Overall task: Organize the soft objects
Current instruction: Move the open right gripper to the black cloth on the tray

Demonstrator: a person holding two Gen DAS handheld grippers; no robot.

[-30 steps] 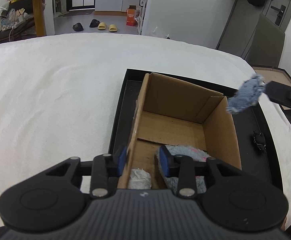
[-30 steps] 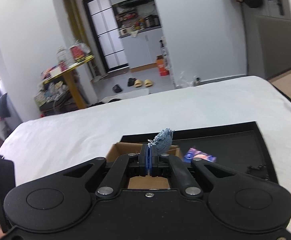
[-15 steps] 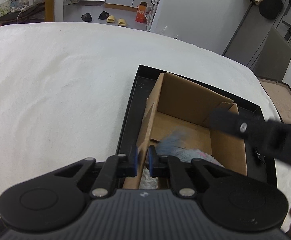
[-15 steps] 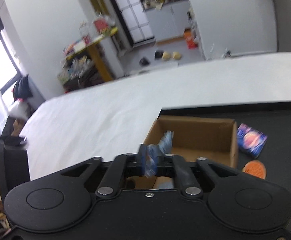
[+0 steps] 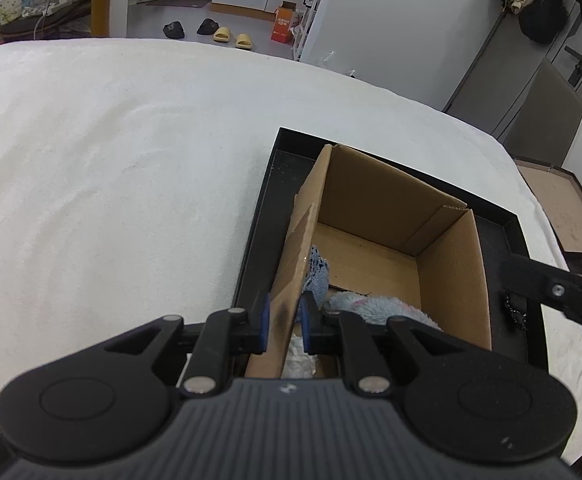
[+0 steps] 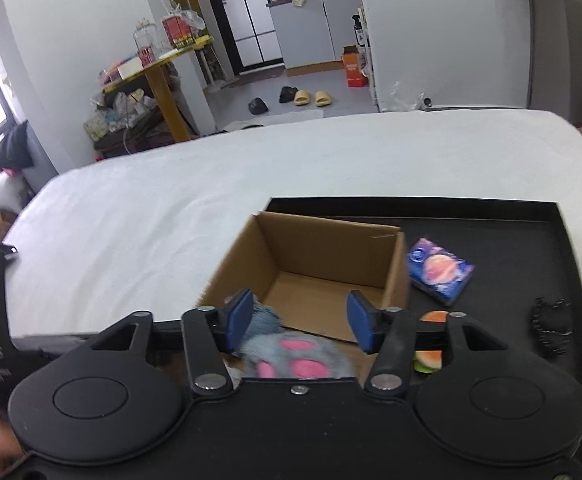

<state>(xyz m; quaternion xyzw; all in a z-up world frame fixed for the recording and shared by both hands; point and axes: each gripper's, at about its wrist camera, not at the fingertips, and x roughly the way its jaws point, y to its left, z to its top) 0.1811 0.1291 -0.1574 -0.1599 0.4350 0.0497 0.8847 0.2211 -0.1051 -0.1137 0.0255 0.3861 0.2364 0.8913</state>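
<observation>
An open cardboard box (image 5: 375, 248) stands in a black tray (image 5: 263, 216) on the white bed. My left gripper (image 5: 285, 320) is shut on the box's near left wall. Inside lie a blue-grey cloth (image 5: 317, 276), a grey plush paw with pink pads (image 6: 295, 356) and something white (image 5: 301, 362). My right gripper (image 6: 299, 318) is open and empty above the box (image 6: 315, 264), right over the plush paw. One of its fingers shows at the right edge of the left wrist view (image 5: 555, 290).
In the tray (image 6: 503, 240) right of the box lie a blue and purple packet (image 6: 439, 270), an orange and green item (image 6: 431, 356) partly hidden by my gripper, and a small black object (image 6: 549, 322). White bedding (image 5: 111, 180) surrounds the tray.
My right gripper carried the blue-grey cloth over the box, opened and let it go; the cloth now lies inside. My left gripper closed onto the box's left wall.
</observation>
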